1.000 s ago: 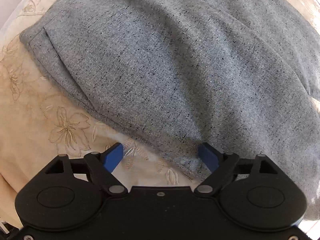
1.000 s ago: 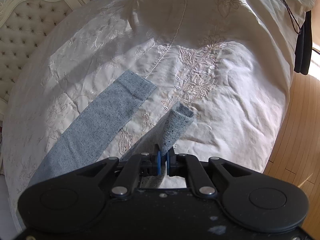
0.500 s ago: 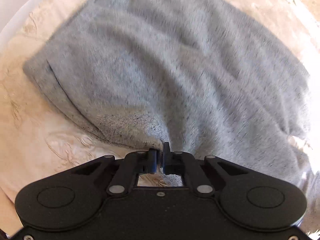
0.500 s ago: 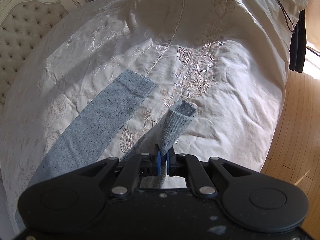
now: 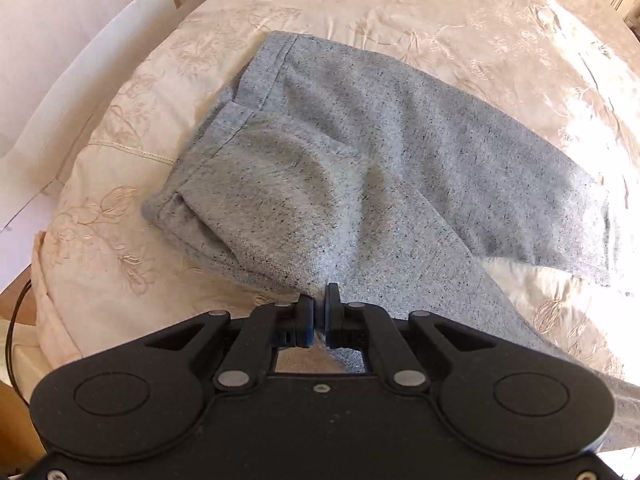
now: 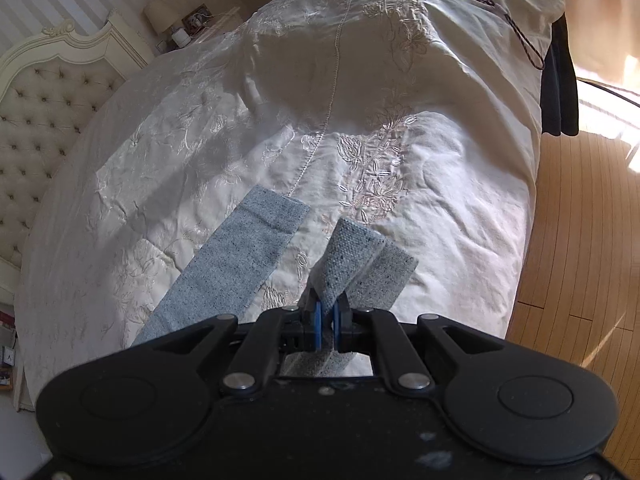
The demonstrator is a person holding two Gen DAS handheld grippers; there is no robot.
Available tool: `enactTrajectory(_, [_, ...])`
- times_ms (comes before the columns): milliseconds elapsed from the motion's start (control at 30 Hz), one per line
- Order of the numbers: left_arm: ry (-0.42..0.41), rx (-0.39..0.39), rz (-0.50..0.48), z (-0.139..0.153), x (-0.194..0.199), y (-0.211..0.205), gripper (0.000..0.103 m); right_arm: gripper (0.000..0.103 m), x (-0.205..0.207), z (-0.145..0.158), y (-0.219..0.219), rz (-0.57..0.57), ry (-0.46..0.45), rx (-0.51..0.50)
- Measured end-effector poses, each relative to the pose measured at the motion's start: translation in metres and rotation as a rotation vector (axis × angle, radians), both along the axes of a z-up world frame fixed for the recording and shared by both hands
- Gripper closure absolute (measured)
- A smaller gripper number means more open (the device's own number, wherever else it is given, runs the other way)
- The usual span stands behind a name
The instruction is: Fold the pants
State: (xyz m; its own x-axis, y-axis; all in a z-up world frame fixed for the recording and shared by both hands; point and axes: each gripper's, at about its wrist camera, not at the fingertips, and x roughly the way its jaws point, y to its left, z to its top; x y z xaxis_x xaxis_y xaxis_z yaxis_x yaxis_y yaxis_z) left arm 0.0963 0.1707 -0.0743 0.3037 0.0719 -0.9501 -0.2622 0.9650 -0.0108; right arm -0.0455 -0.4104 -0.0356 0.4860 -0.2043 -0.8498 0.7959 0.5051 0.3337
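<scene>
Grey speckled pants (image 5: 380, 152) lie on a cream embroidered bedspread (image 5: 460, 12). In the left wrist view the waist end is bunched and lifted toward my left gripper (image 5: 319, 304), which is shut on the near edge of the pants. In the right wrist view one pant leg (image 6: 240, 264) lies flat on the bed. The other leg's cuff (image 6: 352, 256) is raised and curled, and my right gripper (image 6: 327, 312) is shut on it above the bed.
A tufted headboard (image 6: 44, 120) stands at the left, with a lamp and nightstand (image 6: 172, 24) beyond. A dark garment (image 6: 560, 80) hangs off the bed's right side. Wooden floor (image 6: 580, 240) lies to the right. A white wall panel (image 5: 80, 60) borders the bed's left.
My left gripper closed on the pants' near edge and lifted it back, so the whole waist end now shows. My right gripper rose with the cuff, which unfolded wider.
</scene>
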Motion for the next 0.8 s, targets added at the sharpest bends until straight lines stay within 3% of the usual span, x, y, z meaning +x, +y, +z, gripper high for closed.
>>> enactTrajectory(233, [-0.009,0.027,0.004,0.0,0.041,-0.021,0.097,0.096,0.012,-0.015,0.001,-0.045,0.037,0.062])
enactTrajectory(367, [-0.025,0.01,0.037,0.0,0.078,-0.033,0.097,0.096,0.053,-0.03,-0.007,-0.042,0.02,0.091])
enactTrajectory(567, [-0.062,0.059,0.058,-0.002,0.135,-0.054,0.097,0.096,0.119,-0.049,-0.023,-0.006,-0.013,0.097])
enactTrajectory(800, [-0.016,0.084,0.083,-0.03,0.196,-0.077,0.097,0.096,0.183,-0.077,-0.046,-0.022,-0.036,0.139])
